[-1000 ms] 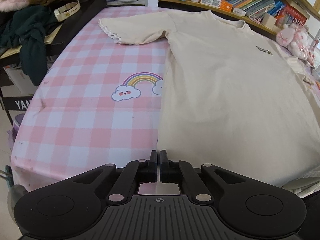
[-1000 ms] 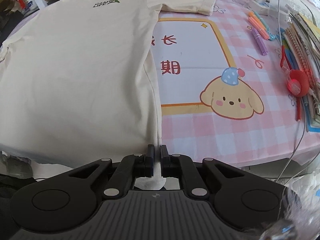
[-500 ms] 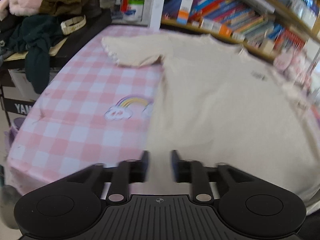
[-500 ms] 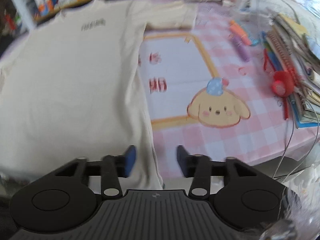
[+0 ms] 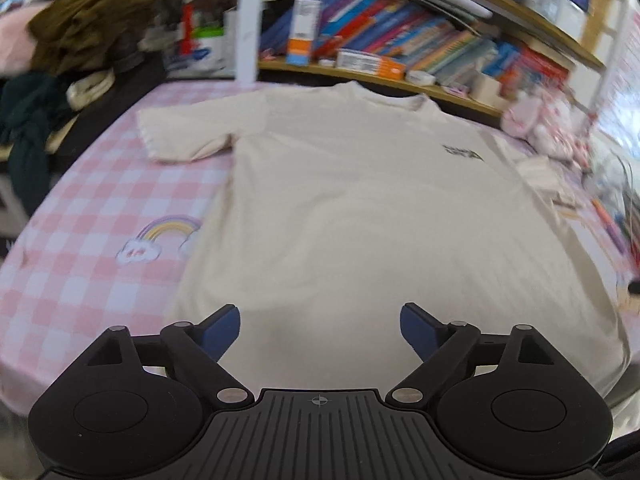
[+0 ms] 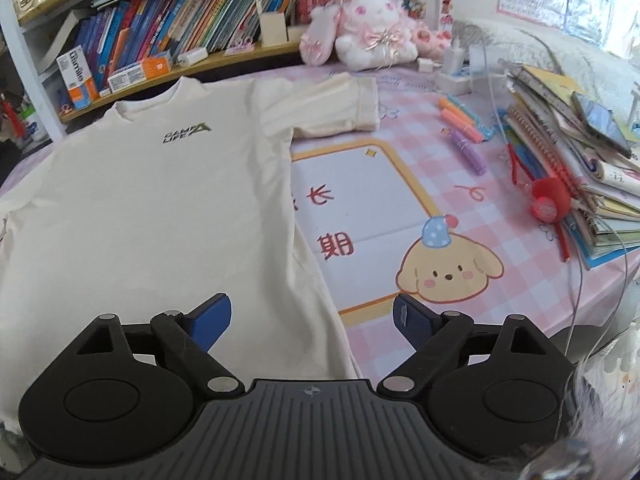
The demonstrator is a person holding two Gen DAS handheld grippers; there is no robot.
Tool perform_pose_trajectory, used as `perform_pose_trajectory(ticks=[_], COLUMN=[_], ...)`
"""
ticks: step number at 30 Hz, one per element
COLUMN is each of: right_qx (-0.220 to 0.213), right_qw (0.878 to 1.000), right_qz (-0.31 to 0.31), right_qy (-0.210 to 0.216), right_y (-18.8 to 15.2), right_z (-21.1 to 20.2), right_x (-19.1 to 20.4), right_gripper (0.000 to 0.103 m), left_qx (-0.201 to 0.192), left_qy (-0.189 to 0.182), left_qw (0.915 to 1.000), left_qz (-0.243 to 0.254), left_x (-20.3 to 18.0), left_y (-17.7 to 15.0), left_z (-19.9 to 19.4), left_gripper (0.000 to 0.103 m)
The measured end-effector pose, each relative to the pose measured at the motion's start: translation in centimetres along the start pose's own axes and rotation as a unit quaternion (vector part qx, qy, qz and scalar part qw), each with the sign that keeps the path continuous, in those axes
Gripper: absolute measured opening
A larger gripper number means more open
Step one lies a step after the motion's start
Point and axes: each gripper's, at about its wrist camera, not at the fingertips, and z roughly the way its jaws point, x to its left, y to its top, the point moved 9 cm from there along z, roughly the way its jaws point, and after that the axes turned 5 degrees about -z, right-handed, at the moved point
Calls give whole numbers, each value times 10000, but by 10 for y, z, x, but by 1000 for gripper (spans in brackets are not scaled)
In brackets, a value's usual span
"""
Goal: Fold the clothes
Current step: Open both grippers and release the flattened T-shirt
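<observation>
A cream short-sleeved T-shirt [image 5: 360, 208] lies flat, front up, on a pink checked table cover [image 5: 80, 248], collar toward the bookshelf. It also shows in the right wrist view [image 6: 152, 208], with a small dark chest logo [image 6: 186, 133]. My left gripper [image 5: 320, 328] is open and empty, raised above the shirt's hem near its left side. My right gripper [image 6: 312, 320] is open and empty, raised above the shirt's right bottom corner. Both sleeves lie spread out to the sides.
A bookshelf [image 5: 400, 52] runs along the table's far edge. Dark clothes [image 5: 28, 120] pile at the left. At the right lie a book stack [image 6: 580, 152], markers [image 6: 464, 128], a red object [image 6: 548, 200] and a cable. A pink plush toy [image 6: 368, 40] sits at the back.
Both grippers were shut on the shirt's bottom corners. They have opened, let the hem go and lifted back from the table edge. The shirt now lies flat.
</observation>
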Motion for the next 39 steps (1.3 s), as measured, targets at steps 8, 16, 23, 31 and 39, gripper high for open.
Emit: perform_pose_trajectory(ticks=[8, 16, 23, 31, 39], right_qx=[-25, -200, -172, -93, 88], right_qw=[10000, 9989, 9986, 9977, 9943], right_qz=[-76, -431, -436, -303, 5], right_qy=[-7, 61, 234, 598, 1061], right_y=[-1, 11, 29, 61, 96], right_z=[4, 10, 29, 59, 94], right_x=[11, 17, -6, -45, -75], right_gripper=[88, 88, 88, 88, 88], left_qx=[-171, -217, -176, -104, -7], left_qy=[114, 244, 418, 773, 1112], left_qw=[9987, 9952, 9957, 9952, 9938], left_qz=[461, 918, 813, 588, 57], left_x=[-33, -68, -92, -120, -142], left_y=[8, 11, 17, 19, 15], left_z=[15, 31, 42, 53, 64], left_gripper=[92, 92, 92, 92, 92])
